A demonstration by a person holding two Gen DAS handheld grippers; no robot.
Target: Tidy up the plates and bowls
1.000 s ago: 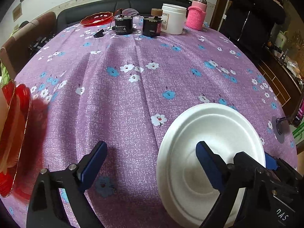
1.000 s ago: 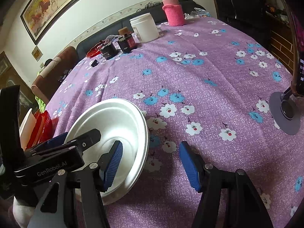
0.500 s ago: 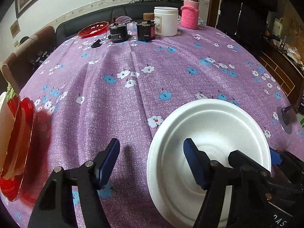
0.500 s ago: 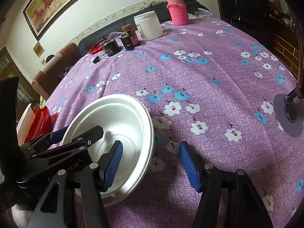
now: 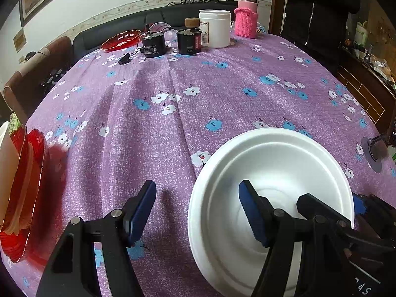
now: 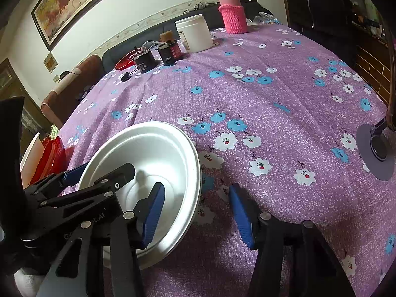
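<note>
A white foam bowl (image 5: 272, 173) sits on the purple flowered tablecloth (image 5: 173, 123); it also shows in the right wrist view (image 6: 153, 148). My left gripper (image 5: 198, 210) is open, straddling the bowl's left rim, one pad inside, one outside. My right gripper (image 6: 195, 212) is open, straddling the bowl's right rim the same way. A stack of red plates (image 5: 22, 193) with a pale dish stands at the table's left edge, also seen in the right wrist view (image 6: 49, 156). A red dish (image 5: 121, 40) sits at the far side.
At the far edge stand two black jars (image 5: 153, 45), a white tub (image 5: 214, 28) and a pink-sleeved bottle (image 5: 246, 22). A phone stand base (image 6: 376, 153) sits on the right. A person in black (image 5: 316, 12) stands far right. A sofa and chair lie behind.
Both grippers have narrowed somewhat around the bowl's rims and shifted forward. The bowl sits slightly higher in both views. Nothing else moved.
</note>
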